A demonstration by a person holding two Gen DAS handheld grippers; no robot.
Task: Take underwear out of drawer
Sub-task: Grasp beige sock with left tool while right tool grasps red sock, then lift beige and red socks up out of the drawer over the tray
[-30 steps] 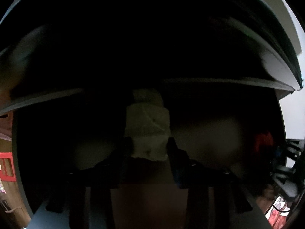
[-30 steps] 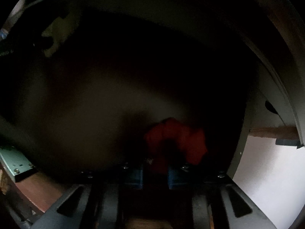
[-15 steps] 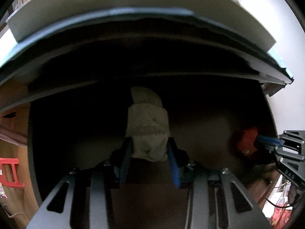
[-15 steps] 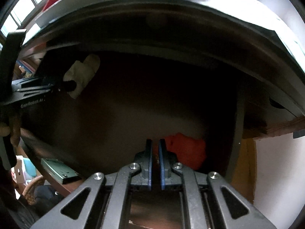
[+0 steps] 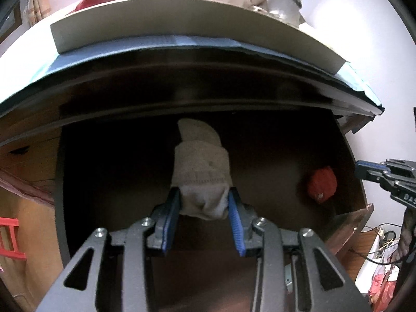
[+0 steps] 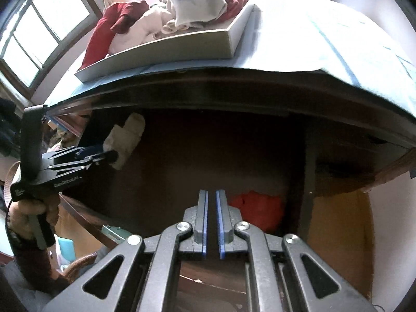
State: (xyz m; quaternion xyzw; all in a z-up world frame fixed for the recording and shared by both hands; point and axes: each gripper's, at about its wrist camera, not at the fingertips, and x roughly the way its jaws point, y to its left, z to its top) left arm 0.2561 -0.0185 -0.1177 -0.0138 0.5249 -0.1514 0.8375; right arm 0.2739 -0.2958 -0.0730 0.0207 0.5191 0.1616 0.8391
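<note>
underwear [image 5: 201, 174]: knitted beige cloth, matt | drawer [image 5: 117, 171]: dark wood | tray [image 6: 228, 39]: matt

Home bedroom: open drawer [image 6: 234, 156], clothes tray [image 6: 228, 39], window [image 6: 39, 39].

Landmark: open dark wooden drawer [image 6: 260, 156], under the edge of the blue-covered tabletop [image 6: 325, 39].
In drawer, right end: crumpled red cloth bundle [image 6: 257, 206] on the drawer floor, near the right wall.
Above drawer, left part: rolled beige knit underwear [image 5: 201, 175] clamped between the pads of the left gripper [image 5: 204, 205].
Above drawer, right part: right gripper [image 6: 212, 200], just left of the red bundle, apart from it.
Behind and above drawer: shallow grey rectangular tray [image 6: 161, 49] on the tabletop, heaped clothes [image 6: 166, 13] in it.
</note>
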